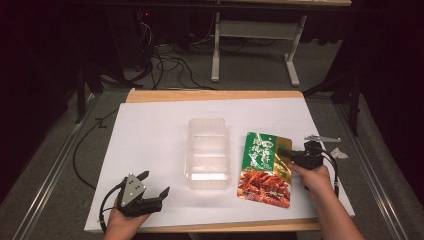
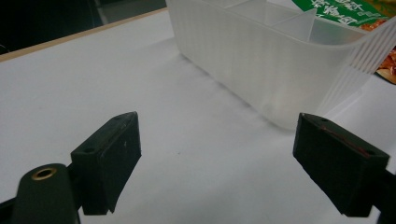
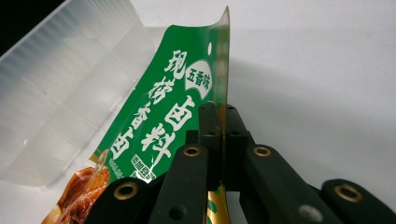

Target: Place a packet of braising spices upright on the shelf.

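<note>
A green and red snack packet (image 1: 264,169) with white Chinese lettering lies right of a clear plastic container (image 1: 208,152) on the white table sheet. My right gripper (image 1: 283,153) is shut on the packet's right edge. In the right gripper view the two jaws pinch the packet (image 3: 168,116) edge-on at my right gripper (image 3: 223,122), and the clear container (image 3: 60,88) lies to its left. My left gripper (image 1: 154,184) rests open near the front left of the table, left of the container. In the left gripper view my left gripper (image 2: 217,140) holds nothing, and the ribbed, divided container (image 2: 275,60) stands ahead.
The white sheet (image 1: 150,130) covers a wooden table (image 1: 215,95). A small metal tool (image 1: 322,138) and a crumpled white scrap (image 1: 339,152) lie at the right edge. Cables (image 1: 165,65) and a desk frame (image 1: 255,45) occupy the floor behind. A black cable (image 1: 82,150) runs at left.
</note>
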Tool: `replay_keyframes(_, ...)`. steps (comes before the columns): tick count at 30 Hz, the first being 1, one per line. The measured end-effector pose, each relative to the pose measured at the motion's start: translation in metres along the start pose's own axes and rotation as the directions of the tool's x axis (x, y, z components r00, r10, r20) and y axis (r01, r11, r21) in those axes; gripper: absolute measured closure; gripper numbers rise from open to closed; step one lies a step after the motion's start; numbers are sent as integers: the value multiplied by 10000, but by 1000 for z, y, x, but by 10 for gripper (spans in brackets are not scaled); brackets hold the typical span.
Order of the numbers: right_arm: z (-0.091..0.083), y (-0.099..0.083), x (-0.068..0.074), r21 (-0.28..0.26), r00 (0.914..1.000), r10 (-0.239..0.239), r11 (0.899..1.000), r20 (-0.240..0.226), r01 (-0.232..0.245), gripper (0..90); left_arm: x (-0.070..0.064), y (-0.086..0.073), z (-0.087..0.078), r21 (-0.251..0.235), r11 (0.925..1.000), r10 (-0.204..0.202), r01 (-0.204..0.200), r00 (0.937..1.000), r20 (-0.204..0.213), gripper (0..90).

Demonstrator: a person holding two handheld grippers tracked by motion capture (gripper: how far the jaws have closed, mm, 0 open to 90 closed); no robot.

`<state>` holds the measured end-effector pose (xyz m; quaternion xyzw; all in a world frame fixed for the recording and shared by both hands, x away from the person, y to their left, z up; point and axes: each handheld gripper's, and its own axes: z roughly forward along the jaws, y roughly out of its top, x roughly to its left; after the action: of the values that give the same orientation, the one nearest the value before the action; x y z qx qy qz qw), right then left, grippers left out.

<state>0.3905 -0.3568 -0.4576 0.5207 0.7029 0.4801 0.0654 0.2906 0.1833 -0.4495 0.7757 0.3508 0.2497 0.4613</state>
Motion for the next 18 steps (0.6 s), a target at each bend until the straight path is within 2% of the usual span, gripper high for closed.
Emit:
replay_keyframes(3,-5,-1,4,-211,9998,-206,9996,-20,205,900,2,2,3,-62,9999,-114,113,9999,-56,156)
replay_keyframes(5,-10,-1,6,-424,9997,-189,9989,-129,183,900,2,3,4,-83,9998,-179,178,9998,-98,157)
replay_keyframes(6,-15,-1,9,-650,9995,-206,9977,-221,191,900,2,3,5,-81,9998,-160,159,9998,-117,156)
replay_keyframes(9,-19,-1,12,-851,9988,-433,9955,-238,411,900,2,5,7,-138,9998,-153,152,9998,-129,156)
replay_keyframes(11,-24,-1,15,-976,9986,-428,9944,-320,395,900,2,6,8,-176,9997,-185,182,9997,-145,156)
replay_keyframes(16,-35,0,24,-1403,9968,-710,9880,-373,651,900,2,7,9,-203,9996,-179,175,9997,-183,157)
replay_keyframes(18,-40,3,30,-1644,9949,-944,9825,-344,875,900,3,7,9,-223,9996,-187,183,9997,-178,157)
